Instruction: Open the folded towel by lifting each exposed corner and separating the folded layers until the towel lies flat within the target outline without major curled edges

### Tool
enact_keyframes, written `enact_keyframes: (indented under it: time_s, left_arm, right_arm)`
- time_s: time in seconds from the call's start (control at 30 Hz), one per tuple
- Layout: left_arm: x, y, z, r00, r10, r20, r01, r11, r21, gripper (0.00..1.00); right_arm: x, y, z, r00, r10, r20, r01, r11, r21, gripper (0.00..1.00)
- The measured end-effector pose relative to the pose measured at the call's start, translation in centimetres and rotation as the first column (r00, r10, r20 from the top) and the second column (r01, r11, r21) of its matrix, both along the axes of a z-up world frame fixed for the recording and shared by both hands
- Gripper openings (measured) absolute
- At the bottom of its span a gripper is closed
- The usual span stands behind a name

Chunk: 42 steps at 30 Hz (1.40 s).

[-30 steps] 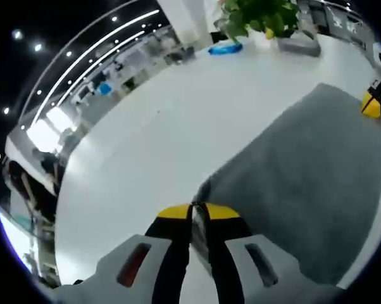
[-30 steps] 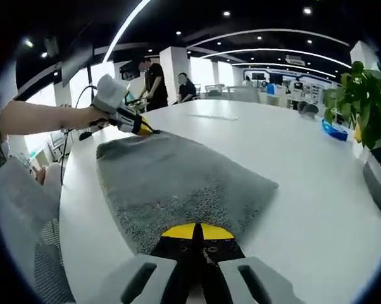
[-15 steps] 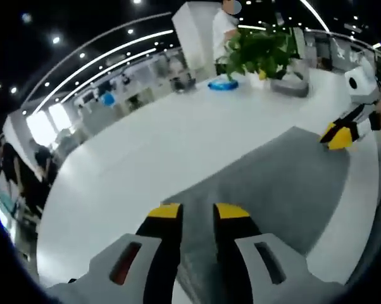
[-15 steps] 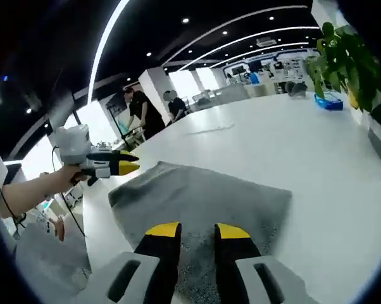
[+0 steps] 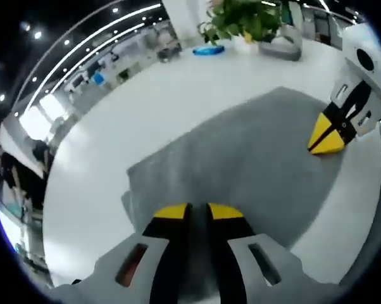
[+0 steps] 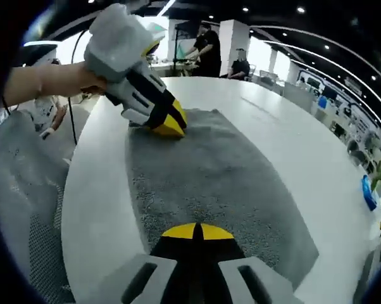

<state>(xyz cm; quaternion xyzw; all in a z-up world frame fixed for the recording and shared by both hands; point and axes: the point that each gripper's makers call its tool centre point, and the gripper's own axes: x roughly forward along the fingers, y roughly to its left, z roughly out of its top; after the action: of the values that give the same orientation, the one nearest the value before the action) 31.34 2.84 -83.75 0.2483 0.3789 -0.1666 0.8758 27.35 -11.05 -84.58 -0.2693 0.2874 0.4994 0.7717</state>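
Note:
The grey towel (image 5: 241, 164) lies spread in one flat layer on the white table (image 5: 114, 126). My left gripper (image 5: 199, 212) is over its near part, jaws drawn together with only a thin slit and nothing seen between them. In the right gripper view the towel (image 6: 209, 171) runs away from my right gripper (image 6: 200, 231), whose yellow tips meet, shut, low over the cloth. At the towel's far end the left gripper (image 6: 168, 123), held by a hand (image 6: 51, 82), rests its closed tip on the cloth. The right gripper (image 5: 323, 139) touches the towel's right part with its tip closed.
A potted plant (image 5: 241, 19) in a grey planter (image 5: 282, 47) and a blue dish (image 5: 207, 49) stand at the table's far side. The table edge (image 6: 102, 177) curves close by the towel's left side. Two people (image 6: 209, 47) stand beyond the table.
Both grippers let go of the towel's corners, opened, and have now closed again. Each has moved inward over the flat towel, and they are much closer to each other.

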Motion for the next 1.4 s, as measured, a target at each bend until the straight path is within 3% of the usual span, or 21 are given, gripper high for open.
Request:
enact_keyframes:
  time_s: [0.1, 0.23, 0.3, 0.57, 0.87, 1.4]
  left_arm:
    - [0.3, -0.5, -0.1, 0.999, -0.003, 0.049, 0.005, 0.999, -0.049, 0.09]
    - [0.2, -1.0, -0.1, 0.994, -0.078, 0.074, 0.076, 0.997, 0.026, 0.06]
    - [0.0, -1.0, -0.2, 0.994, -0.080, 0.072, 0.077, 0.996, 0.042, 0.05]
    - [-0.9, -0.4, -0.3, 1.000, -0.018, 0.020, 0.019, 0.999, -0.027, 0.04]
    - [-2.5, -0.5, -0.3, 1.000, -0.024, -0.001, 0.024, 1.000, 0.007, 0.04]
    - [-4.4, -0.8, -0.4, 0.999, 0.000, -0.044, 0.000, 1.000, -0.002, 0.03]
  right_arm:
    - [-0.1, -0.1, -0.1, 1.000, 0.026, -0.004, -0.026, 0.999, -0.035, 0.00]
    - [0.0, 0.0, -0.1, 0.999, 0.039, -0.012, -0.040, 0.995, -0.086, 0.00]
    - [0.0, 0.0, -0.1, 0.999, 0.031, -0.012, -0.032, 0.994, -0.101, 0.00]
    - [0.1, -0.2, -0.2, 0.999, -0.015, 0.031, 0.018, 0.991, -0.131, 0.00]
    - [0.5, -0.1, -0.2, 1.000, 0.004, 0.028, 0.001, 0.986, -0.167, 0.00]
    - [1.5, -0.3, -0.2, 0.995, 0.038, 0.089, -0.018, 0.975, -0.220, 0.00]
